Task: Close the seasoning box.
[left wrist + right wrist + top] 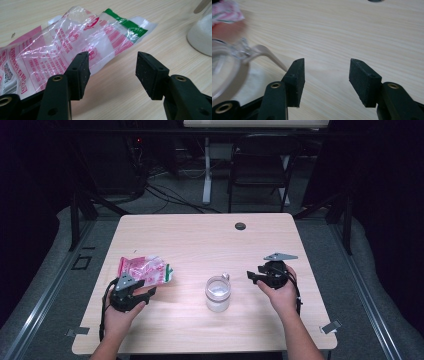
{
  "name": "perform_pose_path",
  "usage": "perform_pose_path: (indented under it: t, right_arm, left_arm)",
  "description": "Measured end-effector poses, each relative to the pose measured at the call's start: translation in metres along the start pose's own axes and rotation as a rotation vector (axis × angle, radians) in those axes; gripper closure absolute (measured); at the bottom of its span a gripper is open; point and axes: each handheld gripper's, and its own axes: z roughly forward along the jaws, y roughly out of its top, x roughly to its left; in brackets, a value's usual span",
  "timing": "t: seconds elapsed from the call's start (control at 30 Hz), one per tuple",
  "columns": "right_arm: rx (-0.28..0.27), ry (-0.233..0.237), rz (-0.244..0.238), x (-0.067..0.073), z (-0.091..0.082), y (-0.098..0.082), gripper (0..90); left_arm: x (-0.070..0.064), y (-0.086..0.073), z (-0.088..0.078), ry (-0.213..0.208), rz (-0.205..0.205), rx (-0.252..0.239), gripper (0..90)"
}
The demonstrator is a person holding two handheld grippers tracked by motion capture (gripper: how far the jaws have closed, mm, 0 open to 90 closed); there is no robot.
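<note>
The crinkled plastic bag lies flat left of the round clear jar, long axis toward it. Left gripper and right gripper are both open, holding nothing.

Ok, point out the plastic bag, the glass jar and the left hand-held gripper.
plastic bag (75, 37), left gripper view, crinkled middle.
glass jar (218, 293), high view, its body.
left hand-held gripper (112, 72), left gripper view, midway between fingertips.
</note>
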Motion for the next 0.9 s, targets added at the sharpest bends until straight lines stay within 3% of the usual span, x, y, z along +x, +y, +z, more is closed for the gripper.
perform_pose_path:
  t: [0.17, 0.3, 0.43, 0.57, 0.77, 0.9]
  right_arm:
    - [0.030, -0.012, 0.067, -0.010, 0.010, -0.009, 46.7]
    - [0.032, 0.000, 0.088, -0.013, 0.013, -0.011, 46.4]
    - [0.030, -0.021, 0.088, -0.015, 0.014, -0.013, 46.3]
    - [0.011, -0.014, 0.076, -0.014, 0.016, -0.015, 46.4]
    - [0.024, -0.013, 0.041, -0.009, 0.025, -0.019, 46.4]
    - [0.032, -0.009, 0.042, -0.010, 0.026, -0.020, 46.3]
  left_arm:
    - [0.000, 0.000, 0.002, 0.012, 0.020, 0.013, 44.4]
    - [0.000, 0.000, 0.002, 0.010, 0.021, 0.011, 44.2]
    - [0.000, 0.000, 0.003, 0.008, 0.025, 0.016, 44.0]
    - [0.000, -0.001, 0.005, 0.007, 0.024, 0.022, 43.9]
    - [0.000, -0.002, 0.005, 0.007, 0.022, 0.024, 43.8]
    - [0.000, -0.001, 0.005, 0.006, 0.021, 0.024, 43.7]
